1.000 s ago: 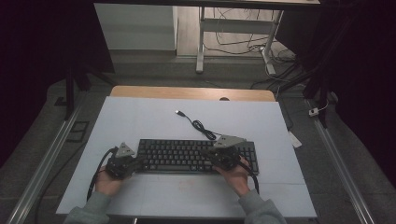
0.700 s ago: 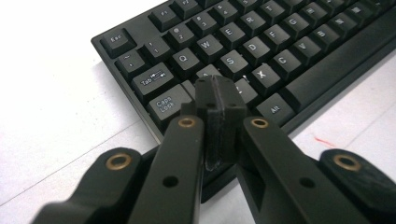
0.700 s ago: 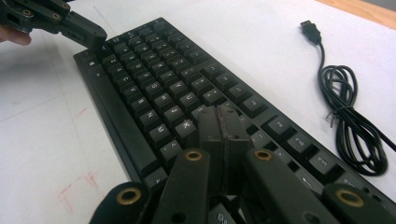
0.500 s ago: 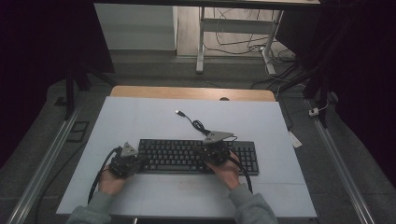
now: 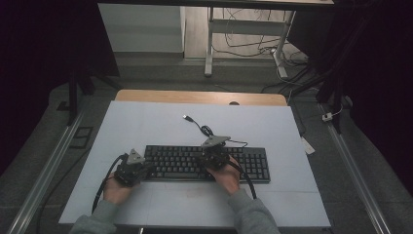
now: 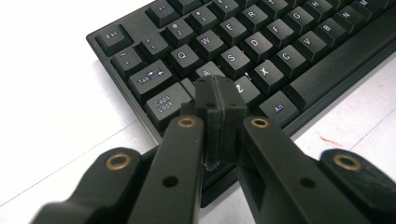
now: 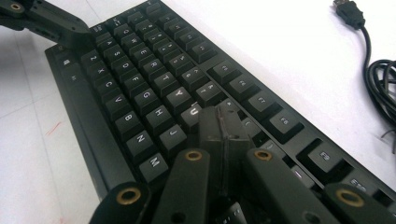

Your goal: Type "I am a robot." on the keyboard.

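A black keyboard [image 5: 204, 163] lies across the near middle of the white table [image 5: 146, 122]. My left gripper [image 5: 146, 169] is at the keyboard's left end, shut with nothing held. In the left gripper view its closed tips [image 6: 218, 95] hover over the keyboard [image 6: 261, 51] near the A and Caps Lock keys. My right gripper [image 5: 214, 153] is over the keyboard's middle, shut and empty. In the right gripper view its tips [image 7: 223, 122] sit by the U and J keys of the keyboard [image 7: 140, 79]; whether they touch a key I cannot tell. The left gripper [image 7: 46, 21] shows at the upper left there.
The keyboard's black cable [image 5: 207, 130] coils behind it and ends in a loose USB plug [image 5: 186, 117]; the plug [image 7: 348, 11] and coil [image 7: 380, 84] also show in the right gripper view. A wooden strip [image 5: 199, 96] borders the table's far edge. Small red marks [image 6: 329, 140] lie on the table.
My right gripper has slid left along the keyboard, from near its right part to its middle, and dropped a little. The left gripper has stayed put.
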Tool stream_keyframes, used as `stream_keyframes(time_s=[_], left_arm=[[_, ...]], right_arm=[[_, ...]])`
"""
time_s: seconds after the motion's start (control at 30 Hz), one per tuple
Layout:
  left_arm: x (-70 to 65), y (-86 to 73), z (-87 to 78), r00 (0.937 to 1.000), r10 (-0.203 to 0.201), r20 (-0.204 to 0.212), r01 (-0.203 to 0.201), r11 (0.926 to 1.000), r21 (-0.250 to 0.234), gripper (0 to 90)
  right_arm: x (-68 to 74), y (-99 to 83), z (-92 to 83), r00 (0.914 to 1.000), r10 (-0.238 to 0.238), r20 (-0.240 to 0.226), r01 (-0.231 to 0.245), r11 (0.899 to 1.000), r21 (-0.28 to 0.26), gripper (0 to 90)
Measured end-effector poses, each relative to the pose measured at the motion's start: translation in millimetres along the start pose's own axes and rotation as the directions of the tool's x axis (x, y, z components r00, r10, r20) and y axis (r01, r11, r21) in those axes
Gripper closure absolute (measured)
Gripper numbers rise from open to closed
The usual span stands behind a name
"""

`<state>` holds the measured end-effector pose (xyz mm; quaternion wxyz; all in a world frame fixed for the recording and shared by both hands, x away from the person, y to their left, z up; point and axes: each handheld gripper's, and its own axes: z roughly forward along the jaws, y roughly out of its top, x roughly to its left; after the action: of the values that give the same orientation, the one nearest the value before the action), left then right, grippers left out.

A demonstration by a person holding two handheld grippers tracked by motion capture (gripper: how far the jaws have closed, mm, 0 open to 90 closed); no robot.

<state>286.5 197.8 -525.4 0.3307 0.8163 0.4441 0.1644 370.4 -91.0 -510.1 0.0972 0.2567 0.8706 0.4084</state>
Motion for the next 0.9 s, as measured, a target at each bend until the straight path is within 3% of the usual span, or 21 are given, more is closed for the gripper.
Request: stream_keyframes(time_s=[0.73, 0.9], left_arm=[[-0.6, -0.3, 2.5, 1.0, 0.003, -0.007, -0.003, 0.9999, 0.015, 88.9], [-1.0, -0.5, 2.4, 1.0, 0.002, -0.008, -0.002, 0.9999, 0.014, 88.9]], right_arm=[[1.7, 5.8, 12.1, 0.9995, -0.018, 0.025, 0.018, 1.0, 0.026, 89.4], [2.0, 4.9, 16.4, 0.9992, -0.027, 0.029, 0.025, 0.998, 0.057, 89.6]])
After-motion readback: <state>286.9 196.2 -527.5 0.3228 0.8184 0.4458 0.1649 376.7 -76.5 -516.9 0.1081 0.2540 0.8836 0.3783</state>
